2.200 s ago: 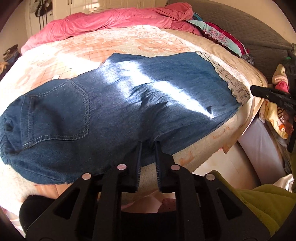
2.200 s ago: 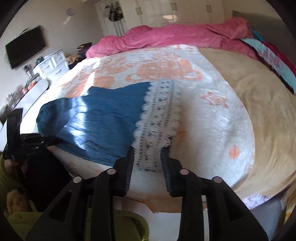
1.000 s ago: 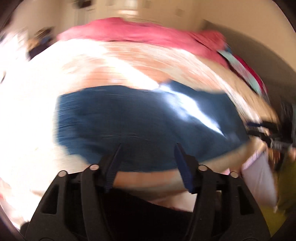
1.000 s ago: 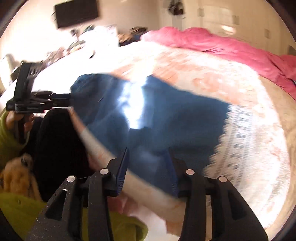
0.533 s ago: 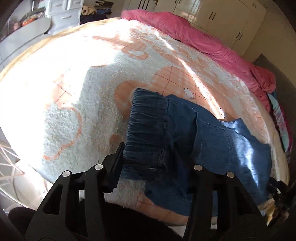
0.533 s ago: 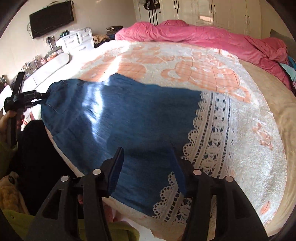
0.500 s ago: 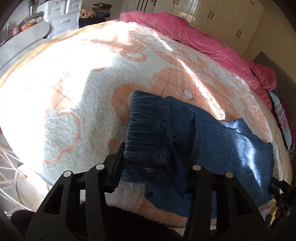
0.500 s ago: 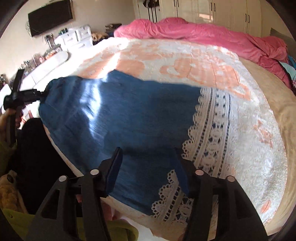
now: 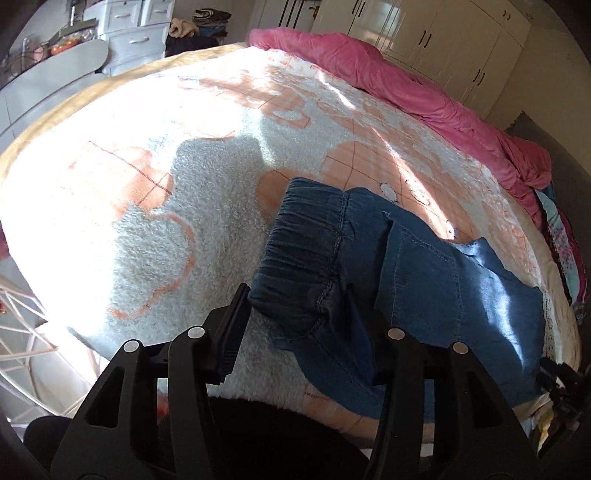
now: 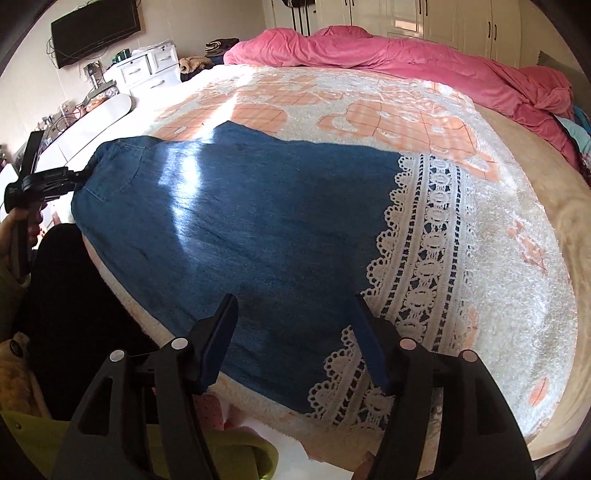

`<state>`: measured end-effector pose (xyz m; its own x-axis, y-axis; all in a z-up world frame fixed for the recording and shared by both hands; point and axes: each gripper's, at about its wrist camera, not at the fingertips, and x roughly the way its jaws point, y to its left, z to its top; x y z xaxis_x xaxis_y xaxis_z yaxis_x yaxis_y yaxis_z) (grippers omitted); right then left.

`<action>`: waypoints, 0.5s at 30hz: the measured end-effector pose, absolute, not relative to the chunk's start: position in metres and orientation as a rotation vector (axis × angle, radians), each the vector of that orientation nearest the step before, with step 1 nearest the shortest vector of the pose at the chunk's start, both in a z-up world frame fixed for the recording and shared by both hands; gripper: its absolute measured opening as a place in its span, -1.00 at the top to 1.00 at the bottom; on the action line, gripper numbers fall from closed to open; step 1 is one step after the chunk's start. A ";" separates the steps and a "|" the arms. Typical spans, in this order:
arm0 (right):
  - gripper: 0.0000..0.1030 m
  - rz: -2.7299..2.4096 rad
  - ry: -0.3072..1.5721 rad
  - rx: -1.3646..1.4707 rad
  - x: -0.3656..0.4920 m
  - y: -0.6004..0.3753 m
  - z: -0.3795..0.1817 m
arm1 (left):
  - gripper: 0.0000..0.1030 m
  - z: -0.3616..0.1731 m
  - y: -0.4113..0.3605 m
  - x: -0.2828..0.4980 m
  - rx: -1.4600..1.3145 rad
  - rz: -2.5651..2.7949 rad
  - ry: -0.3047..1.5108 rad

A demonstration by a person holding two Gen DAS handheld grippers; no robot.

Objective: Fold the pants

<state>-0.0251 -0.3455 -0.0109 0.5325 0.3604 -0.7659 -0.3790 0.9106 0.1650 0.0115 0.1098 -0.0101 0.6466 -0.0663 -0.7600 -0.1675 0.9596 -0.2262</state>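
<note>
Denim pants [image 10: 258, 206] with a white lace hem [image 10: 424, 258] lie flat on the bed's fleecy peach-patterned blanket [image 9: 147, 221]. Left gripper [image 9: 306, 325] straddles the gathered waistband [image 9: 306, 251], jaws spread; right gripper [image 10: 295, 325] likewise agape above the leg. A rumpled pink duvet [image 10: 406, 51] lies behind.

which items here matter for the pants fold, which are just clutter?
In play:
- pants, flat on blanket
- left gripper, open at waistband
- right gripper, open over the leg near lace hem

Clutter:
- pink duvet
- TV
- dresser
</note>
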 end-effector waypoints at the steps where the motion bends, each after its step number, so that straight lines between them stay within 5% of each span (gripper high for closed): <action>1: -0.19 0.450 0.886 -0.001 -0.027 -0.347 -0.006 | 0.15 -0.006 0.108 0.007 -0.267 0.066 0.857; 15: -0.19 0.476 0.779 -0.012 -0.019 -0.329 0.012 | -0.14 0.036 -0.014 0.032 -0.056 -0.235 0.840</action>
